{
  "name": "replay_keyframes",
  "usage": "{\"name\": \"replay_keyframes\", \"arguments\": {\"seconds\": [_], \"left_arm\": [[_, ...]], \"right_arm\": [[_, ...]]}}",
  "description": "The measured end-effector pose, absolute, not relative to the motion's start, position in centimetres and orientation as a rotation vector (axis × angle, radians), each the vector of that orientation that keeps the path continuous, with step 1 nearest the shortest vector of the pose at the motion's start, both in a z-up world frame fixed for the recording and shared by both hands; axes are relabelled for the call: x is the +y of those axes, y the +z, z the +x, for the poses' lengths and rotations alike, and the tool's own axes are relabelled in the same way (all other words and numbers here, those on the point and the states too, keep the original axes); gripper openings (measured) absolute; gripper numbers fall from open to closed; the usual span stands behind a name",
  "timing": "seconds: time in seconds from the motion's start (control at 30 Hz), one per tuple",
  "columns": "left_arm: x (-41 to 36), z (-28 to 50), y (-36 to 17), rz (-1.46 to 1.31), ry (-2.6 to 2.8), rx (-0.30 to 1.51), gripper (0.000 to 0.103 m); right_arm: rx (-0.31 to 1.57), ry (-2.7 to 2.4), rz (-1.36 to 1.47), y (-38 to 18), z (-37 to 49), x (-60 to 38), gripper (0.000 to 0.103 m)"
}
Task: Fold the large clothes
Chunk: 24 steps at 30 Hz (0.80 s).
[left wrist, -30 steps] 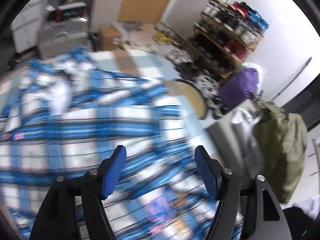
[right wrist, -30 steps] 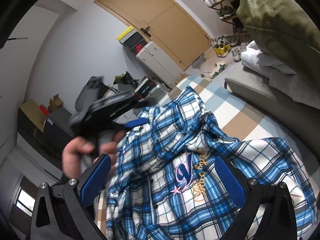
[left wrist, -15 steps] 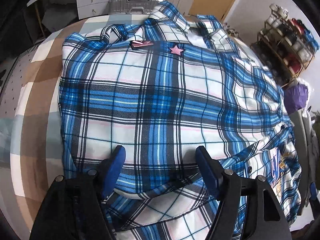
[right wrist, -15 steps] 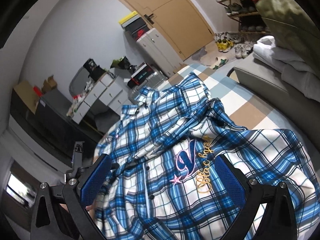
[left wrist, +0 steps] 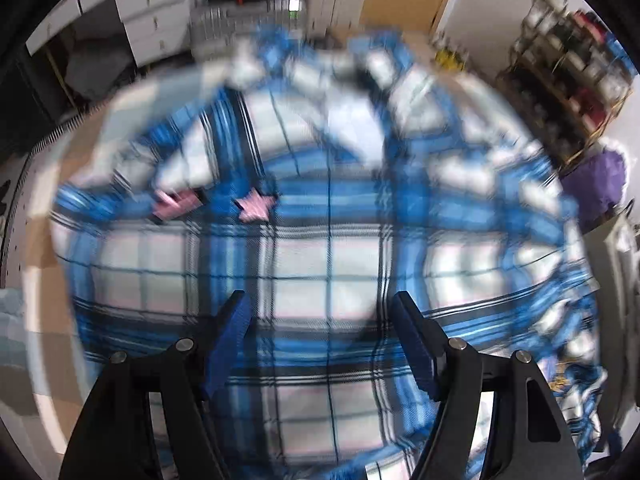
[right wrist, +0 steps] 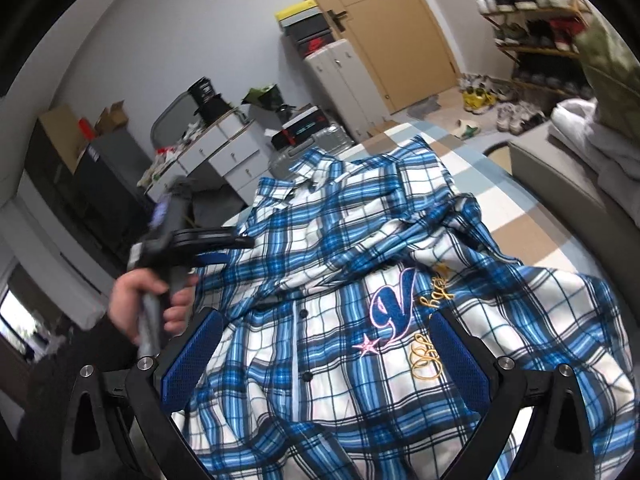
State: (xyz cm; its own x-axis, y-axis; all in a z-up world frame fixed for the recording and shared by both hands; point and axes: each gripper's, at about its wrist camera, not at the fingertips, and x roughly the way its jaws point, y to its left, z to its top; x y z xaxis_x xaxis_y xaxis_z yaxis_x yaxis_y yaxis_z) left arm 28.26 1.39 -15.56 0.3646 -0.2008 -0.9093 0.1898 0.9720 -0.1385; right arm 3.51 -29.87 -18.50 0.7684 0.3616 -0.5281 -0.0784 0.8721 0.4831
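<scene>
A large blue-and-white plaid shirt (left wrist: 328, 264) lies spread and rumpled on a checked surface, with a pink star patch (left wrist: 256, 208). In the right wrist view the shirt (right wrist: 360, 264) shows an embroidered "V" logo (right wrist: 392, 308). My left gripper (left wrist: 322, 320) is open and empty, just above the shirt's flat panel; the view is blurred. It also shows in the right wrist view (right wrist: 216, 250), held by a hand at the shirt's left edge. My right gripper (right wrist: 326, 340) is open and empty, above the shirt's button front.
White drawers (right wrist: 228, 160) and a suitcase (right wrist: 308, 152) stand behind the shirt. A shoe rack (left wrist: 568, 60) and a purple bag (left wrist: 596, 180) are at the right. A grey couch (right wrist: 560, 172) with folded whites stands to the right. A wooden door (right wrist: 384, 32) is at the back.
The left gripper has lifted and swung forward over the shirt, so its view is blurred. In the right wrist view it has come up at the shirt's left edge. Both stay open.
</scene>
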Motion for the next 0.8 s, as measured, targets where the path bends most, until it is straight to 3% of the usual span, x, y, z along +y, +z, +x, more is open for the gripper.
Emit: {"name": "replay_keyframes", "arguments": {"seconds": [0.13, 0.3, 0.5, 0.6, 0.8], "left_arm": [[-0.1, 27.4, -16.4, 0.127, -0.214, 1.092, 0.074], [2.4, 25.2, -13.9, -0.044, -0.210, 1.041, 0.074], [6.1, 15.6, -8.8, -0.167, -0.098, 0.951, 0.074], [6.6, 12.6, -7.1, -0.184, -0.029, 0.878, 0.074], [9.6, 8.4, -8.2, -0.323, 0.042, 0.788, 0.079]], "right_arm": [[0.646, 0.253, 0.416, -18.3, 3.5, -29.7, 0.103], [0.689, 0.257, 0.392, -18.8, 4.3, -29.4, 0.103], [0.762, 0.217, 0.333, -19.3, 6.6, -28.8, 0.103], [0.789, 0.244, 0.336, -18.1, 10.3, -28.0, 0.103], [0.898, 0.187, -0.012, -18.4, 23.9, -21.1, 0.103]]}}
